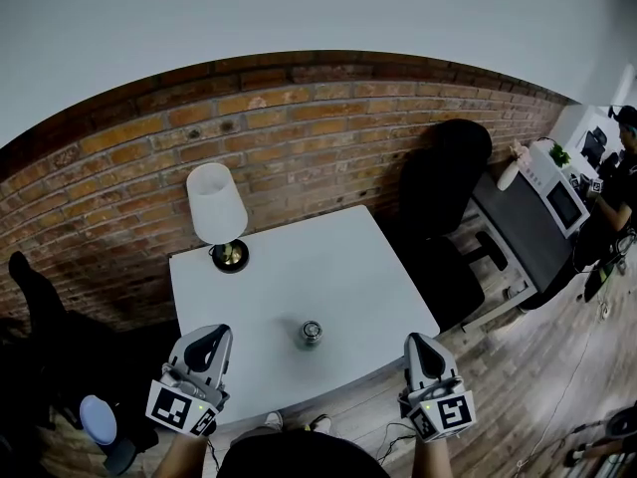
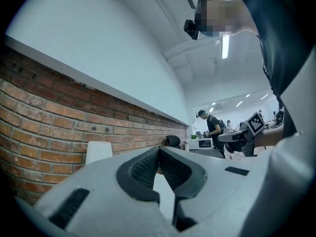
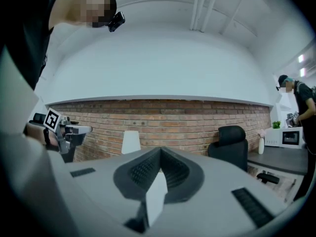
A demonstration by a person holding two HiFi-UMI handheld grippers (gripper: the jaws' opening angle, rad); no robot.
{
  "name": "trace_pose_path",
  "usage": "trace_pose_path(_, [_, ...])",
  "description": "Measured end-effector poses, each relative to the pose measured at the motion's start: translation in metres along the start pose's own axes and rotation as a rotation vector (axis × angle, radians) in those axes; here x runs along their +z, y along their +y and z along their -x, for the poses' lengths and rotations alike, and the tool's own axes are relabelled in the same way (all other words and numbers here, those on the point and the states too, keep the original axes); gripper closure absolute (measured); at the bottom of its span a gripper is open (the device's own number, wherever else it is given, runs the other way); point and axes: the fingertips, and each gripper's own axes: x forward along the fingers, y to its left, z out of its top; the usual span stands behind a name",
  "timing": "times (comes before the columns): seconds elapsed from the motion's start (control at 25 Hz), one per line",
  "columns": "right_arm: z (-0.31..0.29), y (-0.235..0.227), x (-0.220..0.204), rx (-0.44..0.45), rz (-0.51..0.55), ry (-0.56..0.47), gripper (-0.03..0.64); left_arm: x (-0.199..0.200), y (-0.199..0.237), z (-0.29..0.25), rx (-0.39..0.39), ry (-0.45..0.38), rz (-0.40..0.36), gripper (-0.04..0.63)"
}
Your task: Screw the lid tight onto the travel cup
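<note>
Grippers held shut and empty, cup standing between them.
Travel cup (image 1: 312,333) is seen upright on the white table (image 1: 328,262). It is placed ahead of the left gripper (image 1: 208,344) and to its right, and ahead of the right gripper (image 1: 418,348) and to its left; neither can be called nearer. Both pairs of jaws are pressed together on nothing. Whether a lid is seated on the cup, or anything is inside it, cannot be made out. A lamp (image 1: 217,205) is seen well beyond the left gripper.
</note>
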Motion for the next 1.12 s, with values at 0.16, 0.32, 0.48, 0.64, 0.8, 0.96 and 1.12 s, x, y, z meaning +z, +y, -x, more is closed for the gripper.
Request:
trace_pose_path(0.16, [0.002, 0.005, -0.007, -0.005, 0.059, 0.052, 0.604, 0.002, -0.005, -0.002, -0.019, -0.009, 0.004, 0.571])
trace_pose_path(0.32, [0.009, 0.015, -0.019, 0.026, 0.114, 0.119, 0.604, 0.006, -0.016, -0.002, -0.041, -0.023, -0.01, 0.571])
trace_pose_path(0.48, [0.01, 0.024, -0.021, 0.046, 0.106, 0.107, 0.604, 0.003, -0.012, 0.008, -0.007, -0.026, 0.001, 0.571])
trace_pose_path(0.64, [0.01, 0.036, -0.021, 0.069, 0.112, 0.108, 0.604, 0.003, -0.011, 0.014, 0.002, -0.018, 0.01, 0.571])
trace_pose_path(0.8, [0.011, 0.042, -0.025, 0.08, 0.103, 0.11, 0.604, 0.005, -0.012, 0.018, 0.008, -0.026, 0.002, 0.571])
trace_pose_path(0.96, [0.01, 0.045, -0.024, 0.089, 0.108, 0.107, 0.604, 0.004, -0.013, 0.022, 0.007, -0.022, 0.004, 0.571])
trace_pose_path(1.12, [0.009, 0.048, -0.022, 0.104, 0.121, 0.105, 0.604, 0.001, -0.014, 0.025, 0.011, -0.023, 0.019, 0.571])
